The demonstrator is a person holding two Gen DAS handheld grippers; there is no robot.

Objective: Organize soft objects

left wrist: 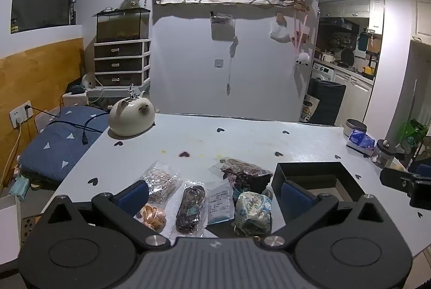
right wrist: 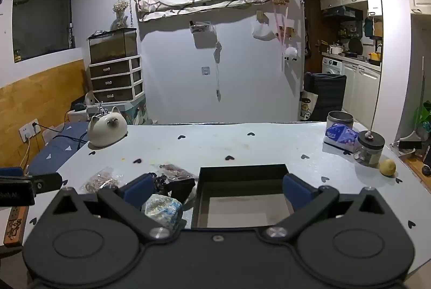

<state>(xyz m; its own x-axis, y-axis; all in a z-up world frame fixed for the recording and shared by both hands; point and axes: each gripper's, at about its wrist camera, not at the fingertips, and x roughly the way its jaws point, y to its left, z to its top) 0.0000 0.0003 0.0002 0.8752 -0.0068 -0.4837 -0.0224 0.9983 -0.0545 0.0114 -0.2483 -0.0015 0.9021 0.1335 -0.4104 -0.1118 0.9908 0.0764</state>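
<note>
Left wrist view: your left gripper [left wrist: 214, 189] is hanging with jaws wide apart and nothing in them, right over the bagged hair ties [left wrist: 190, 208] and the wrapped floral bundle [left wrist: 252, 212], all lying lengthwise away from you. The black box [left wrist: 280, 175] is sitting to their right.

Right wrist view: your right gripper [right wrist: 219, 188] is gaping empty over the box [right wrist: 198, 197], so the left's nearer the bags. The fingers are hiding the nearest packets.

Glossy clear plastic packets [left wrist: 161, 182] of fabric hair ties, crinkled and shiny, on a smooth pale table [left wrist: 242, 143] with a slight sheen. Matt black box [right wrist: 242, 197], seemingly card; glazed, glossy ceramic cat [left wrist: 132, 117]. Matt black plastic on both gripper bodies, with bright metal screws.
</note>
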